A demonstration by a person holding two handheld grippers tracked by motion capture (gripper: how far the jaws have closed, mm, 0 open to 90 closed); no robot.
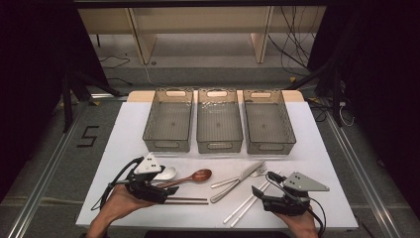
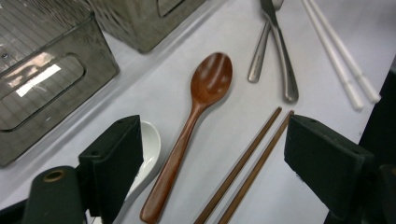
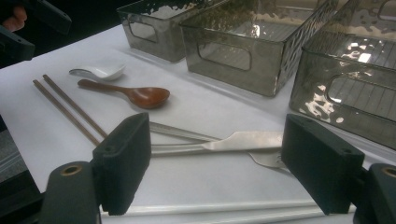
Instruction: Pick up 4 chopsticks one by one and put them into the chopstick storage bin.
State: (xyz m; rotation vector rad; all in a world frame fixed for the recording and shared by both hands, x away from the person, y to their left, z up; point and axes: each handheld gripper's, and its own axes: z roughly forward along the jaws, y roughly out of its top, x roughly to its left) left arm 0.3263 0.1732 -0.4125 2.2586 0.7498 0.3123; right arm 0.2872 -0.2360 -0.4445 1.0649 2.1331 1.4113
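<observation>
My left gripper [image 1: 161,191] [image 2: 215,163] is open low over the table, its jaws straddling the handle of a wooden spoon [image 1: 190,177] [image 2: 191,121] and a pair of brown chopsticks [image 1: 185,200] [image 2: 252,158]. A white ceramic spoon [image 1: 167,173] [image 2: 148,149] lies just by its left jaw. My right gripper [image 1: 265,184] [image 3: 224,172] is also open, hovering beside a metal knife [image 1: 237,181] [image 3: 243,140] that crosses a fork [image 1: 255,173] [image 3: 266,158]. White chopsticks [image 1: 245,206] [image 3: 210,209] lie under it. Neither gripper holds anything.
Three grey see-through bins stand in a row at the back of the white table [image 1: 317,163]: left [image 1: 166,145], middle [image 1: 219,146] and right [image 1: 271,147]. All look empty. A strip of bare table separates the bins from the cutlery.
</observation>
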